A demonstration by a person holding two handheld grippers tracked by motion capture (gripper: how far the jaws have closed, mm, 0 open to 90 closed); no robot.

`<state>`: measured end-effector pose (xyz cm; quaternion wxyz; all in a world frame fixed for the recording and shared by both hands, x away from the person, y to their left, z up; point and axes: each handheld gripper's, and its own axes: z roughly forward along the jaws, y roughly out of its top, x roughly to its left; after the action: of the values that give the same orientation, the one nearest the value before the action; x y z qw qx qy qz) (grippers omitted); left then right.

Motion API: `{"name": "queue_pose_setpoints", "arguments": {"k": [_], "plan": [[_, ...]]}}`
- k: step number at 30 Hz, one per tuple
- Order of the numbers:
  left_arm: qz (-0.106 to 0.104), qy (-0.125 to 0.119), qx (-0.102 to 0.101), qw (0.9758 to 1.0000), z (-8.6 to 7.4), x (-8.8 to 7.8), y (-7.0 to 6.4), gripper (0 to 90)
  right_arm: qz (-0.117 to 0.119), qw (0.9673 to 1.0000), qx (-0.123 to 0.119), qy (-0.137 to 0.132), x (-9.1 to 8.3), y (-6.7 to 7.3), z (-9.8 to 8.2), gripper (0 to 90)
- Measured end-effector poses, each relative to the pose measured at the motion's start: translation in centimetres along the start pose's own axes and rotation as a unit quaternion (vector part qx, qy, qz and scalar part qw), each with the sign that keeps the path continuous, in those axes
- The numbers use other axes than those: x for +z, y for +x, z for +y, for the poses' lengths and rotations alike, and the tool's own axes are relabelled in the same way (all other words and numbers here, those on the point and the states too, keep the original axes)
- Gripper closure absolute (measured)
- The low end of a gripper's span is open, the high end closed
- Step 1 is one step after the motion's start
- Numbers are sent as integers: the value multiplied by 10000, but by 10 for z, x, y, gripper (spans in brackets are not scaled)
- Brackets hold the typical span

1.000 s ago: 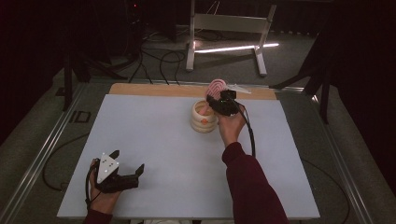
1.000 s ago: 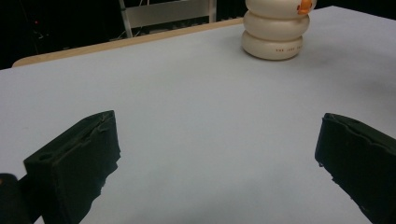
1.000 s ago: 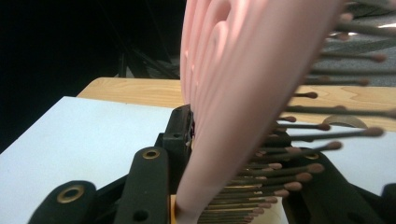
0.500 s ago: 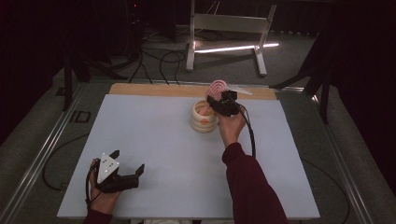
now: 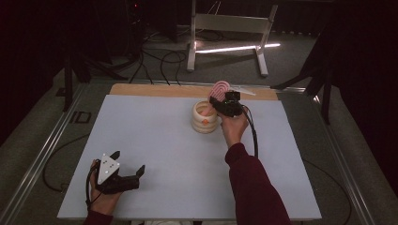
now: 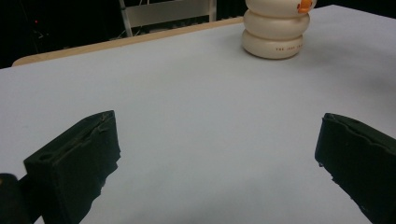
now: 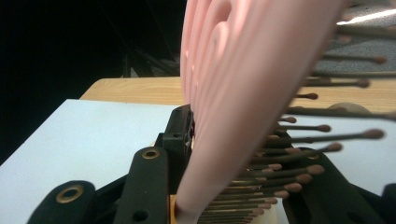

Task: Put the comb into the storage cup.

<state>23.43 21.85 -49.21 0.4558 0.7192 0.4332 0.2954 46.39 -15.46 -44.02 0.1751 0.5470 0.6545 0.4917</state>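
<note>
Right gripper [image 5: 221, 104] is clamped on the pink hairbrush [image 5: 219, 89], held just over the cream holder [image 5: 204, 118]. Lower it straight, handle first, into the opening. Left gripper [image 5: 123, 176] rests open near the front edge.

We see the white table [image 5: 155, 140] evenly and softly lit from above while the room around it sinks into near black, save for a bright light strip [image 5: 234, 48] glaring on the floor beyond. Shadows on the table are faint (barely a smudge under each hand). In the right gripper view the pink hairbrush [image 7: 243, 93] looms so close that its edges blur, and the left gripper view is sharp but slightly grainy.
</note>
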Motion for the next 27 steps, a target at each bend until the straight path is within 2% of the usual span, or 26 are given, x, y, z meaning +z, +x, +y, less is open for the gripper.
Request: {"name": "queue_pose_setpoints", "arguments": {"k": [17, 27], "plan": [[-4, 1, 8, 10000, 0, 0, -1, 7, 18, 10000, -13, -54, 0, -1, -1, 623], [-8, 5, 13, 10000, 0, 0, -1, 7, -179, 9998, -60, -50, -1, -3, 0, 593]]}}
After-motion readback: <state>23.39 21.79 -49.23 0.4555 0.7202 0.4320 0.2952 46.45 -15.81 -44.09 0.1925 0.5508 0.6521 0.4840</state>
